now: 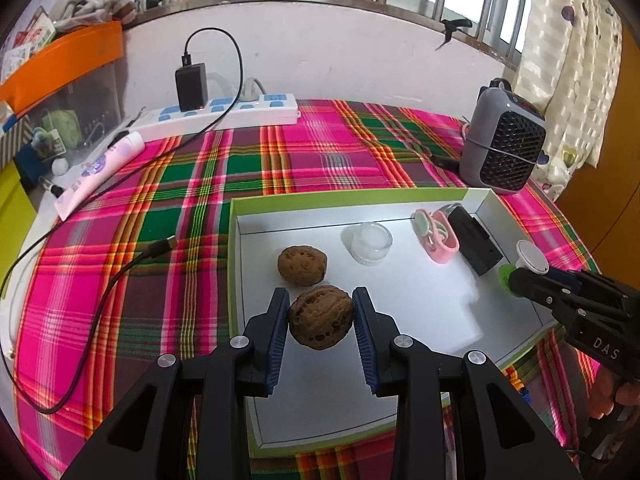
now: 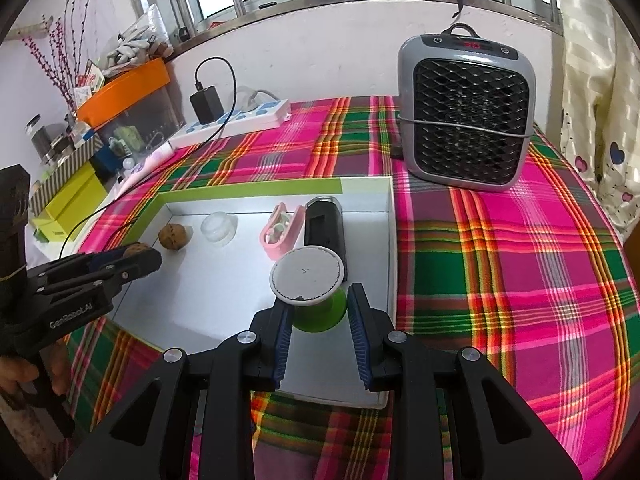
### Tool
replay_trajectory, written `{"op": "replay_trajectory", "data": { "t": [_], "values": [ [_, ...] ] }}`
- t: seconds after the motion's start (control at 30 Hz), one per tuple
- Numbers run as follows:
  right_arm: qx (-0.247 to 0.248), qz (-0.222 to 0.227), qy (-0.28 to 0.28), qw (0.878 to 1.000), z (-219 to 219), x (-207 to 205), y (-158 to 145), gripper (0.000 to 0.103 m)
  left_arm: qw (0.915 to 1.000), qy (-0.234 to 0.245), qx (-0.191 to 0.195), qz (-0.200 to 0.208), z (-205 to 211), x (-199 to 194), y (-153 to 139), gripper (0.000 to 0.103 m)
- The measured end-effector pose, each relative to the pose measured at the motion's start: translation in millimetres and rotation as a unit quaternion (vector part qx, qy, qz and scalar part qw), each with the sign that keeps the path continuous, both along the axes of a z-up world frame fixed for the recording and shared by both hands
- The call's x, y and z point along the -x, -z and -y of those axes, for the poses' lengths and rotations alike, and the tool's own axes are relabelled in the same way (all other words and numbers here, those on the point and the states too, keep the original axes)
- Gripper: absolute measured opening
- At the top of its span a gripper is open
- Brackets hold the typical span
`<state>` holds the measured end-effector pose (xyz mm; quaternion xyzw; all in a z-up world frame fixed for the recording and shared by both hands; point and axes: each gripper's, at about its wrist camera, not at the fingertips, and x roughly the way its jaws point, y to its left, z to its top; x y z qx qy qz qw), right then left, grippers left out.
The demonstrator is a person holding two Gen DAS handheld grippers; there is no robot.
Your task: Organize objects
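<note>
A shallow white box with a green rim (image 1: 352, 197) (image 2: 248, 192) lies on the plaid cloth. My left gripper (image 1: 321, 312) is shut on a brown walnut (image 1: 320, 316) held over the box's left part. A second walnut (image 1: 302, 265) (image 2: 173, 236) lies in the box behind it. My right gripper (image 2: 319, 308) is shut on a green spool with a white disc top (image 2: 308, 276), over the box's near right edge; it also shows in the left wrist view (image 1: 520, 268). In the box lie a clear round jar (image 1: 370, 242) (image 2: 218, 227), a pink case (image 1: 436, 236) (image 2: 282, 232) and a black block (image 1: 474, 240) (image 2: 325, 224).
A grey fan heater (image 2: 466, 114) (image 1: 502, 140) stands behind the box on the right. A white power strip with a black charger (image 1: 224, 114) (image 2: 234, 118) and its cable (image 1: 120, 276) lie at the back left. Storage bins (image 1: 52, 92) stand at the left.
</note>
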<state>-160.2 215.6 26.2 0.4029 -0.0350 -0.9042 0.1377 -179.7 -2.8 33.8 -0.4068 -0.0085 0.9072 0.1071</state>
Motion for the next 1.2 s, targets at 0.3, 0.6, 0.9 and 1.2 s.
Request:
{"op": "replay_trajectory", "data": {
  "t": [0.3, 0.6, 0.9, 1.2],
  "values": [
    [0.000, 0.001, -0.008, 1.000, 5, 3, 2, 0.029, 1.0000, 0.001, 0.005, 0.001, -2, 4, 4, 0.030],
    [-0.021, -0.007, -0.011, 1.000, 10, 4, 4, 0.029, 0.9997, 0.004, 0.022, -0.008, -7, 3, 4, 0.030],
    [-0.035, -0.013, -0.015, 0.999, 13, 2, 6, 0.029, 0.9997, 0.009, 0.023, -0.004, -10, 2, 7, 0.030],
    [-0.042, -0.017, -0.019, 0.999, 16, 1, 8, 0.029, 0.9997, 0.009, 0.024, -0.004, -11, 1, 6, 0.030]
  ]
}}
